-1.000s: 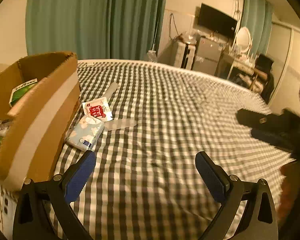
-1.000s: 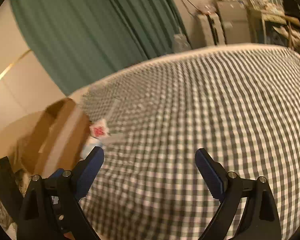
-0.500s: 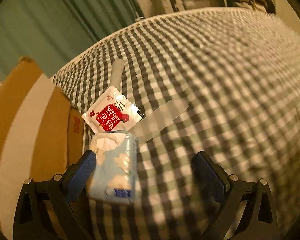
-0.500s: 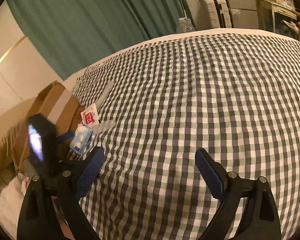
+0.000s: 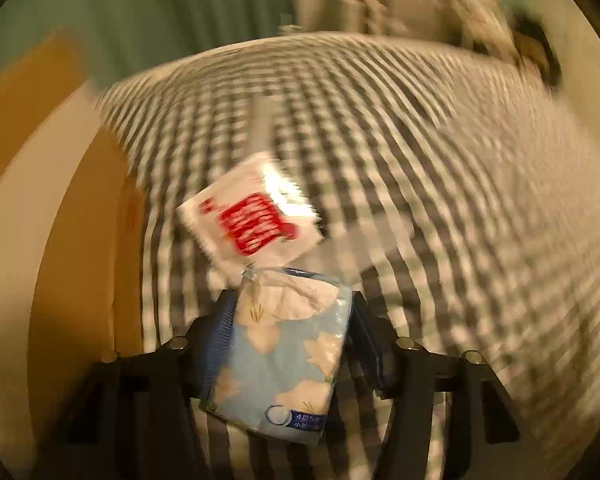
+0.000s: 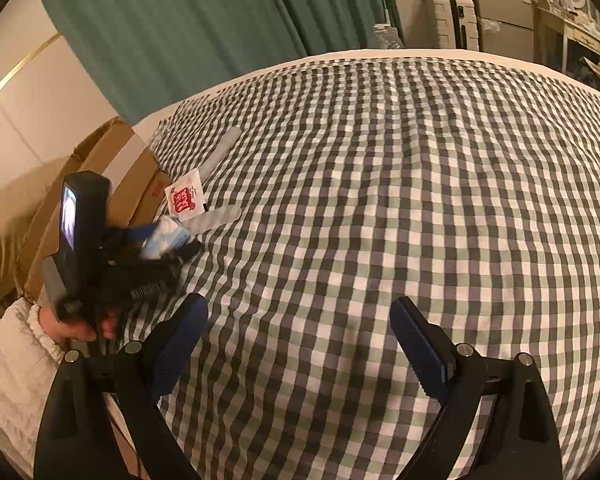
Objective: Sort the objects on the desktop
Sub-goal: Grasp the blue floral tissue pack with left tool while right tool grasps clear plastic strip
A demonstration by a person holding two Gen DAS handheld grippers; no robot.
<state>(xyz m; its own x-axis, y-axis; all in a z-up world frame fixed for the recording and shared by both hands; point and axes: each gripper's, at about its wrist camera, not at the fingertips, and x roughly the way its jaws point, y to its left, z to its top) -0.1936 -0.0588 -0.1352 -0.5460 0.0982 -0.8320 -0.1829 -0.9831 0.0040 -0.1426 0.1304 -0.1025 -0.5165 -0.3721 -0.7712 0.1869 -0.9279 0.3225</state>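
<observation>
My left gripper is shut on a light blue tissue pack with white flowers, on the checked cloth. Just beyond it lies a white sachet with red print, and past that a pale flat strip. The left wrist view is blurred by motion. In the right wrist view the left gripper holds the tissue pack beside the cardboard box; the red-print sachet and two pale strips lie near it. My right gripper is open and empty above the cloth.
The cardboard box stands at the left edge of the checked cloth. Green curtains hang behind. Furniture and appliances stand at the far right. A white-sleeved hand holds the left gripper.
My left gripper moved forward to the tissue pack and closed on it. The right gripper stayed open and nearly still.
</observation>
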